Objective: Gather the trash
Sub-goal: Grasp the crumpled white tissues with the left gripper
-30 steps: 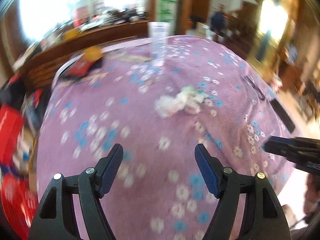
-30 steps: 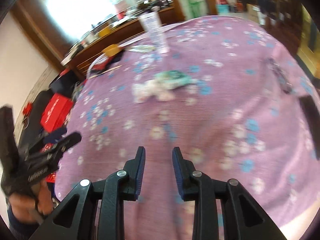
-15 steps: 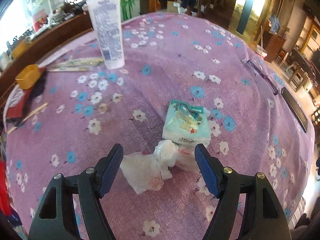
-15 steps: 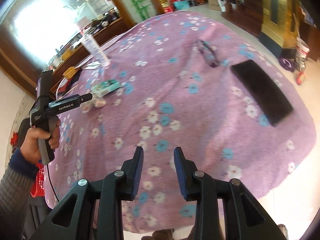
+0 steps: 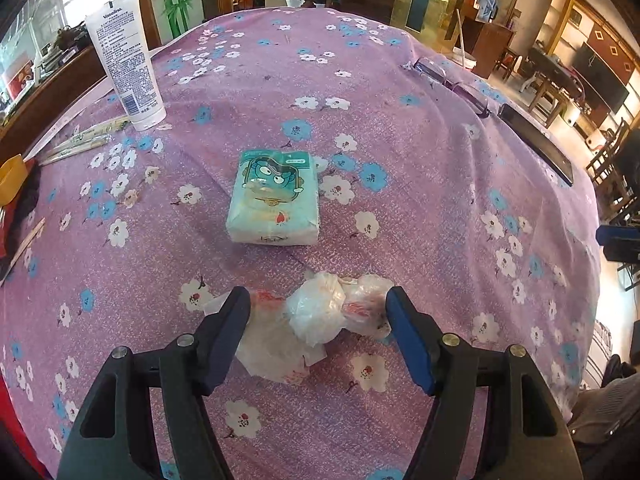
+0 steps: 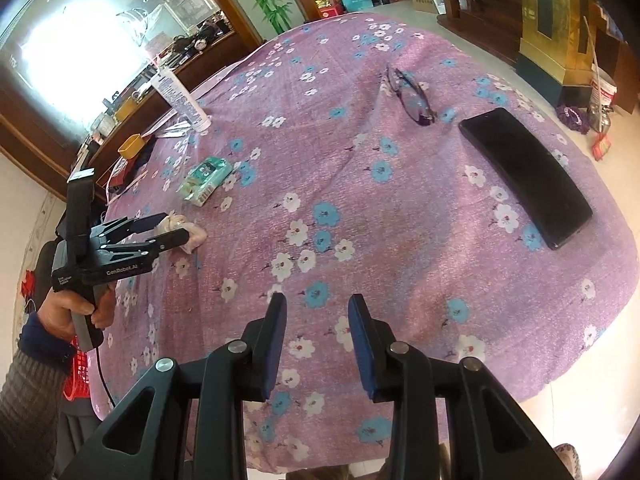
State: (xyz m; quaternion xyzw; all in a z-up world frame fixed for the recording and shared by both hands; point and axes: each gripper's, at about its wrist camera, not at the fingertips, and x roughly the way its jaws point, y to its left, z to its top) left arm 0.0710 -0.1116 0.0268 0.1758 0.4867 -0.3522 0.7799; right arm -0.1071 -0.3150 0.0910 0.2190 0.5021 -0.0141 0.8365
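A crumpled clear plastic bag with red print (image 5: 316,316) lies on the purple flowered tablecloth (image 5: 420,184) near its front edge. My left gripper (image 5: 317,294) points down over it, one finger on each side. Its jaws are closing, and the bag fills most of the gap. The pads reach the bag's edges without squeezing it. The right wrist view shows the same left gripper (image 6: 172,226) around the bag (image 6: 194,238), held by a hand. My right gripper (image 6: 316,304) hangs over the cloth's near edge, narrowly open, with nothing between its fingers.
A teal tissue pack (image 5: 276,196) lies just beyond the bag. A white lotion tube (image 5: 126,56) stands at the far left beside wrapped chopsticks (image 5: 84,140). Glasses (image 6: 412,96) and a black phone (image 6: 524,176) lie to the right. A red basket (image 6: 78,372) sits below the table's left edge.
My left gripper has come forward and down until its fingers straddle the plastic bag. My right gripper swung rightwards away from the bag, then held still.
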